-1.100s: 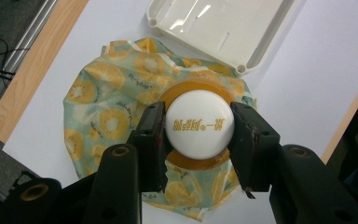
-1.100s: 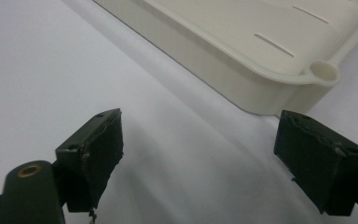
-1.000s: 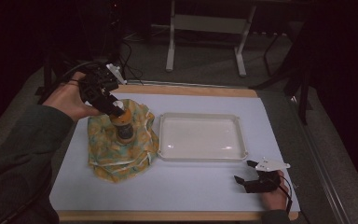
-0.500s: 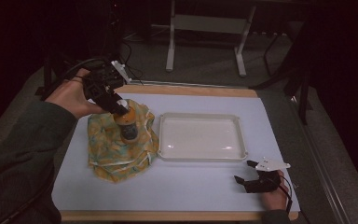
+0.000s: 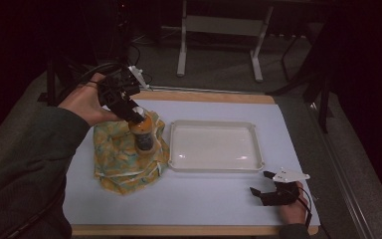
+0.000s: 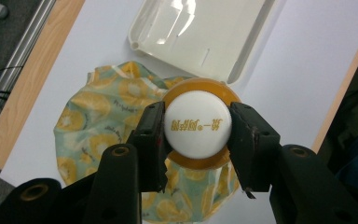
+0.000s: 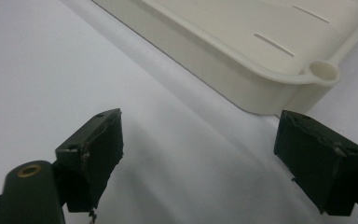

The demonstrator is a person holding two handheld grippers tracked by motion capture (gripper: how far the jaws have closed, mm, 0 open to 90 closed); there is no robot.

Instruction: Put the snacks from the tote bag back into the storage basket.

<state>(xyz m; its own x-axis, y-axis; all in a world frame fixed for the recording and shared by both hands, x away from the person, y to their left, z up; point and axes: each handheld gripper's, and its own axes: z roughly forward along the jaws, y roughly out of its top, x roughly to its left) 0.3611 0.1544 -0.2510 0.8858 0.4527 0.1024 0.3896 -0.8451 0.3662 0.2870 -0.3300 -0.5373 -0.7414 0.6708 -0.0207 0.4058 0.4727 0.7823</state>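
A jar [image 5: 143, 137] of orange contents with a white printed lid [image 6: 197, 123] is upright over a yellow-and-green patterned cloth [image 5: 119, 164], left of the tray. My left gripper [image 5: 137, 118] comes down from above, shut on the jar's lid, with a pad [image 6: 151, 135] pressed against each side. Whether the jar's base touches the cloth [image 6: 98, 121] I cannot tell. My right gripper [image 5: 259, 182] lies low at the table's front right, open, nothing between its jaws [image 7: 200, 154], pointing at a corner of the tray [image 7: 242, 88].
A cream plastic tray [image 5: 214, 169] lies mid-table with nothing in it, its rim [image 6: 191, 28] close beside the cloth. A pale mat [image 5: 204, 209] covers the wooden tabletop. Dark floor and a metal stand [image 5: 219, 25] lie beyond the far edge.
My left gripper and the jar have shifted slightly toward the tray. The right gripper has stayed put.
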